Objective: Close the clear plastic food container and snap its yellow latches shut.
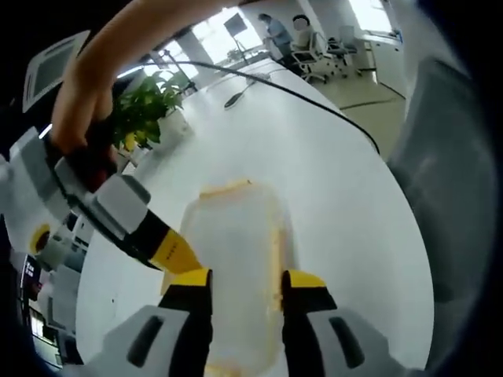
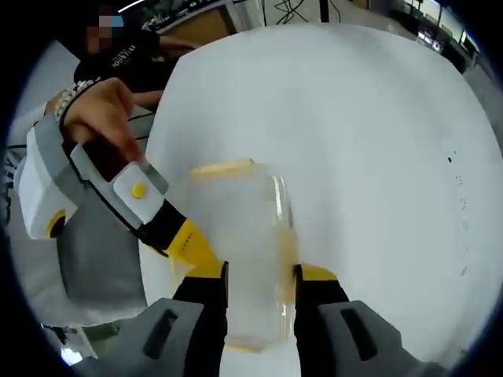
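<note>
Clear plastic food container (image 1: 236,259) lay flat on the white table (image 1: 338,196) directly ahead of your left gripper (image 1: 247,283), its lid on top and yellow latches along its edges: one across the far end (image 1: 226,188) and one down the side (image 1: 277,259) nearest that gripper's right-hand jaw. Your left gripper's yellow-tipped jaws stood apart, one on either side of the container's near half; whether they touched its walls could not be made out. From the left of the left gripper view your other gripper reached in, its yellow tip just beside the container's edge, with your hand (image 1: 82,102) wrapped around its handle.

In the right gripper view the container (image 2: 240,251) sat the same way between your right gripper's (image 2: 261,284) jaws, which were spread to either side of it; contact with the plastic was unclear. The far-end latch (image 2: 222,168) and the side latch (image 2: 288,243) showed yellow here too. Your left gripper came in from the left, its yellow tip against or very close to the container's side, held by your hand (image 2: 102,106).

Beyond the table, a potted plant (image 1: 145,106) stood near its far edge, and a dark cable (image 1: 299,94) trailed across the surface.
</note>
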{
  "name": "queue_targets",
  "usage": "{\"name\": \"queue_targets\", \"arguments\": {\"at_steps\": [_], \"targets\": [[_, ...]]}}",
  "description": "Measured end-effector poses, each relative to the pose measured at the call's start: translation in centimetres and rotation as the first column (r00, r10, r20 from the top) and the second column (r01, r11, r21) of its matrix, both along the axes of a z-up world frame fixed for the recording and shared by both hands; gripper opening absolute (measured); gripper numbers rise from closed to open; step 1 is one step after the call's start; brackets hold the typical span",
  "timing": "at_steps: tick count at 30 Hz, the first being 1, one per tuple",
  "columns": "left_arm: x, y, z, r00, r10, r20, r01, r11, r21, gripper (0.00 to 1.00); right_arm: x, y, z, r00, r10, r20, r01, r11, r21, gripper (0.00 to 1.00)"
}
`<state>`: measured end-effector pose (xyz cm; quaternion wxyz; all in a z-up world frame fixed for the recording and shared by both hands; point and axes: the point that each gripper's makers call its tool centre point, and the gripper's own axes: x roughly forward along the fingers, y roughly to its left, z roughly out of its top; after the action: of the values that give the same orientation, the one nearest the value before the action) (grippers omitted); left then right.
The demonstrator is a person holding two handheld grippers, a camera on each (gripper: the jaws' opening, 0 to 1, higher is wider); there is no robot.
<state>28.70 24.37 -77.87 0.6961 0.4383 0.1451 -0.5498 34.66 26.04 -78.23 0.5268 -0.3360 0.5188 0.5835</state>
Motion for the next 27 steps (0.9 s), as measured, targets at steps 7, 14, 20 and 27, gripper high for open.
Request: {"name": "queue_targets", "arguments": {"at_steps": [7,14,20,27], "targets": [[0.03,-0.04,-0.06,1.000,-0.009,0.007,0.009,1.000,0.018,0.28,-0.04,0.09,-0.10,0.998,0.044,-0.038,-0.044,0.999,-0.001,0.27],[0.05,-0.23,-0.37,1.000,-0.018,0.009,0.018,1.000,0.026,0.28,0.03,0.06,-0.04,0.995,0.072,-0.069,-0.072,0.997,0.000,0.24],[0.04,-0.12,-0.24,1.000,-0.015,0.013,0.015,1.000,0.026,0.29,-0.08,0.21,0.02,0.995,0.074,-0.068,-0.075,0.997,-0.015,0.26],[0.06,-0.03,-0.17,1.000,-0.004,0.012,0.004,1.000,-0.006,0.30,-0.08,0.01,0.22,0.998,0.029,-0.048,-0.026,0.997,0.071,0.28]]}}
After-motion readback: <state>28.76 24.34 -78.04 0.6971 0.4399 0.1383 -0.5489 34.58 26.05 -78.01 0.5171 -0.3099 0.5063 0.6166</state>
